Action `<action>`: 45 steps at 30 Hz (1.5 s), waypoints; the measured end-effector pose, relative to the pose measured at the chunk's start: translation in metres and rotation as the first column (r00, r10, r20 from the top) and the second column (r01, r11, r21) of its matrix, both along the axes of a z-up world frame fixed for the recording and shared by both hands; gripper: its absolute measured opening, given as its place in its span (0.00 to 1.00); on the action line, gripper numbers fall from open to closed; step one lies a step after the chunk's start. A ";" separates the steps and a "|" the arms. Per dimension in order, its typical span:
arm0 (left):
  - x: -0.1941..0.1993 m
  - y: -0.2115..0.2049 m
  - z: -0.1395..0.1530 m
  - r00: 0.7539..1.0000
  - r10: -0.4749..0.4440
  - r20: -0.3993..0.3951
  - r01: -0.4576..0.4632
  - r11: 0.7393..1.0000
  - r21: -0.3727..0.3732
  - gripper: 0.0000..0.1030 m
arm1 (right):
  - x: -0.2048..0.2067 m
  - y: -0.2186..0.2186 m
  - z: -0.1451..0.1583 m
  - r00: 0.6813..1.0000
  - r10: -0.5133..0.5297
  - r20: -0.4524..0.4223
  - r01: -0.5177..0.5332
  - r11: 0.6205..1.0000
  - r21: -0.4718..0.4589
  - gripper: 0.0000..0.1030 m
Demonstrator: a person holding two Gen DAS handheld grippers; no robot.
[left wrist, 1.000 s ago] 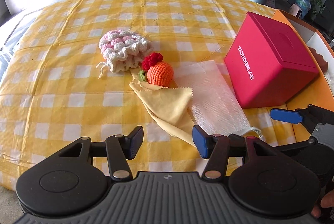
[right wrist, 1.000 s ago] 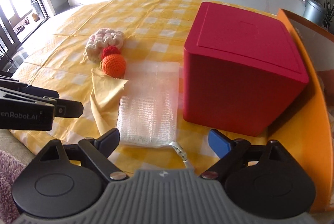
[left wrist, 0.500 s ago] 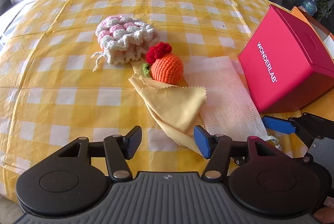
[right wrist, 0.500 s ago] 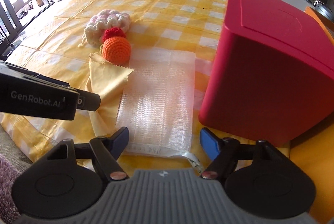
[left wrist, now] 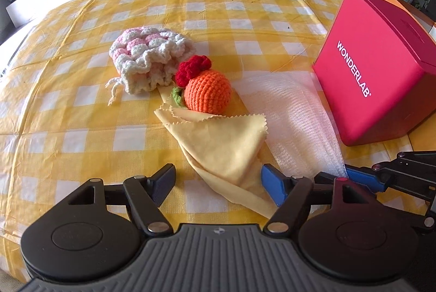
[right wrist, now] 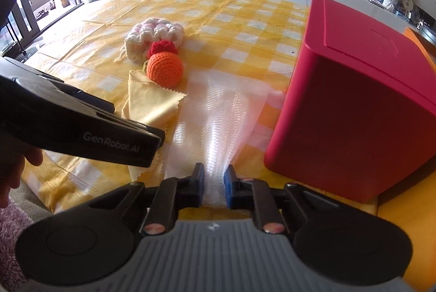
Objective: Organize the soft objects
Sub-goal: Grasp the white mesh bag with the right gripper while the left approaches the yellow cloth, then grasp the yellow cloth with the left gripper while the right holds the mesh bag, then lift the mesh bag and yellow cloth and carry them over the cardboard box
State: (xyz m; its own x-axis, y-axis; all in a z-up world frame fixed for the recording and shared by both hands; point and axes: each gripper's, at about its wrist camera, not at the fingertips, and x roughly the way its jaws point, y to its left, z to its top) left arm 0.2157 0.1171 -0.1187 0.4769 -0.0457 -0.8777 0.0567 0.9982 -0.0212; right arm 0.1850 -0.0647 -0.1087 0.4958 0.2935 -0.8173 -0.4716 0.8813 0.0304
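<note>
On the yellow-and-white checked tablecloth (left wrist: 81,128) stands a red box (left wrist: 381,79) with "WONDERLAB" printed in white capitals down its near face, the letters running along the face's slope. The right wrist view shows "GenRobot.AI" in pale letters on the side of the left gripper's black body, which reaches in from that picture's left edge.

A white mesh pouch (right wrist: 215,112) lies flat just beside the box, its long axis running from the right gripper (right wrist: 214,188) away toward the far side of the table. The right gripper's jaws have just been closing and now pinch the pouch's near end, where the mesh bunches into a narrow gather between the pads.

A folded pale yellow cloth (left wrist: 218,145) lies alongside the pouch and overlaps its edge — its pinked corner points toward the box, its long axis slanting from the crocheted orange ball (left wrist: 208,91) down toward the left gripper (left wrist: 218,183). The ball rests on the cloth's far end, a red crocheted tuft and a green leaf at its side. Touching the tuft is a pink-and-white crocheted drawstring bag (left wrist: 147,60), its cord trailing toward the table's near edge.

The left gripper's jaws have just been opening; they stand wide, with the cloth's near tail lying between them — its blue pad sits just beside the fabric, and the pads do not press on it.
</note>
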 end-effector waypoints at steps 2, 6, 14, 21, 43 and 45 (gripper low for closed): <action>-0.001 0.000 0.000 1.000 -0.003 0.008 0.003 1.000 0.002 0.73 | 0.001 -0.001 0.000 1.000 -0.004 -0.009 0.004 1.000 0.009 0.03; -0.003 0.000 0.003 1.000 -0.008 0.025 0.008 1.000 -0.007 0.38 | 0.001 -0.007 0.003 0.999 -0.010 -0.040 0.011 0.999 0.033 0.01; -0.011 -0.007 0.008 0.998 -0.063 0.017 0.063 0.998 -0.019 0.06 | -0.008 -0.017 0.009 0.999 -0.010 -0.052 0.011 1.000 0.016 0.01; -0.036 -0.011 0.020 0.997 -0.067 -0.039 0.062 0.991 -0.116 0.06 | -0.016 -0.028 0.008 1.000 -0.011 -0.029 0.010 1.000 -0.009 0.30; -0.042 0.005 0.022 0.999 0.029 -0.042 -0.036 0.984 -0.177 0.06 | -0.019 -0.007 -0.001 0.999 0.050 -0.001 -0.050 0.998 -0.035 0.11; -0.045 0.003 0.025 0.999 0.025 -0.030 -0.030 0.984 -0.173 0.06 | -0.017 -0.012 0.000 1.000 0.030 -0.009 -0.030 0.999 -0.026 0.02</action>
State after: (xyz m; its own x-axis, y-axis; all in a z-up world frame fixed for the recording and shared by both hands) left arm 0.1711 0.1205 -0.0933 0.4561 -0.1859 -0.8703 0.0260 0.9803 -0.1957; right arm 0.1678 -0.0770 -0.1086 0.4800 0.2863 -0.8292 -0.4976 0.8673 0.0115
